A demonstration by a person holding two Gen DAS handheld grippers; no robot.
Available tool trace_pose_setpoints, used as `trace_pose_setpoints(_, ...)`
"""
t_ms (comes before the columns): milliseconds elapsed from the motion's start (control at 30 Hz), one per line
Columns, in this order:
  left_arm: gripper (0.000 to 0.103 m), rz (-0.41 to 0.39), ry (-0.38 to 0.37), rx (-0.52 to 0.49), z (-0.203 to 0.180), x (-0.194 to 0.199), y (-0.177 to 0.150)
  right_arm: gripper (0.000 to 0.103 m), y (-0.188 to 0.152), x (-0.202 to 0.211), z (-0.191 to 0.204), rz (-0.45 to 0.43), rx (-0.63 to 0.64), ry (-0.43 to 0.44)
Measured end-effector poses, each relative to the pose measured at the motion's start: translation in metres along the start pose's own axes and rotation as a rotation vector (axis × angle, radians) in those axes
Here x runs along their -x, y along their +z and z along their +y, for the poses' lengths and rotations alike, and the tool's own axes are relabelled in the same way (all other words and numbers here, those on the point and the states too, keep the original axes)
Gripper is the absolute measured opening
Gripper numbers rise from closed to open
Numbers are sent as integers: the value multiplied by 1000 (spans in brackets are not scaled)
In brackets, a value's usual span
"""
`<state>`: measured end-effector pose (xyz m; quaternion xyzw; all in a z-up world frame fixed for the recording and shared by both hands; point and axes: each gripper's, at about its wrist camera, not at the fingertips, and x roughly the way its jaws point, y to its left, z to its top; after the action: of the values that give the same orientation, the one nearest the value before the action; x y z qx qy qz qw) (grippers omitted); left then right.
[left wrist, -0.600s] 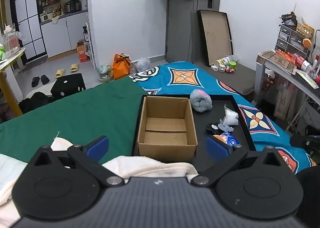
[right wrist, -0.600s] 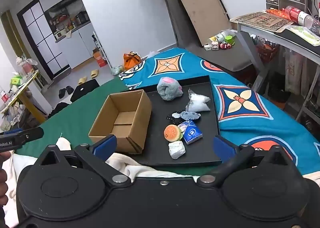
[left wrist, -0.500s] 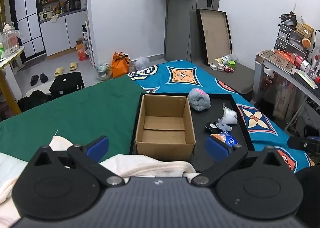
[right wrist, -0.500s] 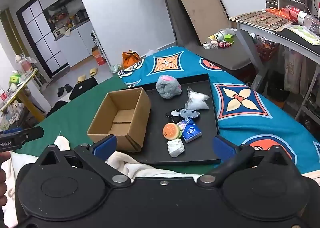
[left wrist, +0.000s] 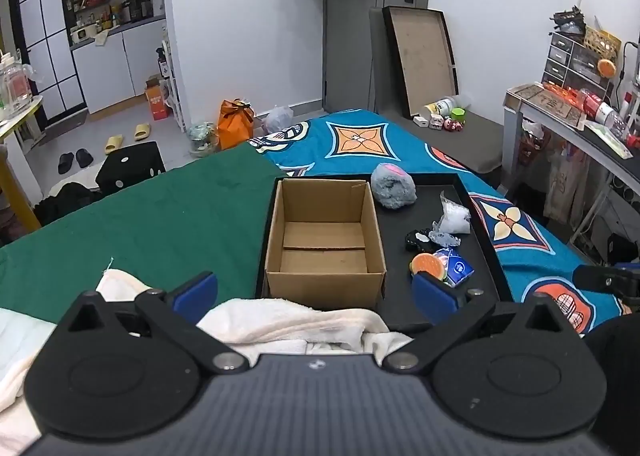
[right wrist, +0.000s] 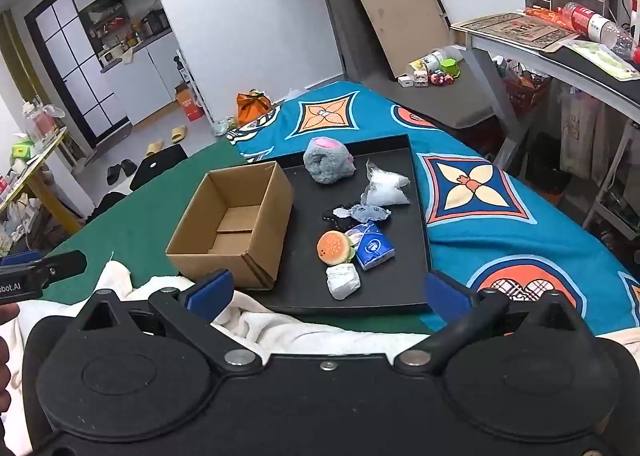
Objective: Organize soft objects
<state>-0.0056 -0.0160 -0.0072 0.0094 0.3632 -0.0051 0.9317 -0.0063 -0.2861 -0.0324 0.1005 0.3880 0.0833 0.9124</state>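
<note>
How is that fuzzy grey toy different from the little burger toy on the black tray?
The grey plush is clearly bigger than the burger toy. It is shaggy grey with a pink patch, while the burger is smooth orange with a green edge. The plush lies alone at the tray's far end; the burger sits nearer, against a blue tissue pack. Both lie outside the empty cardboard box.

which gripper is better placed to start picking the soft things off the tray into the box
Probably the right gripper: its open jaws face the burger toy, tissue pack and white wad on the black tray. The left gripper, also open, faces the empty cardboard box.
</note>
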Motion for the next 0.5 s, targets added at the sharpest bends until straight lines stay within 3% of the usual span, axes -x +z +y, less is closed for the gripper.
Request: trace_pose_setpoints(500,103,-3,-4,-9,-2,3,-2,103,-3,2,4,-2,10,-29)
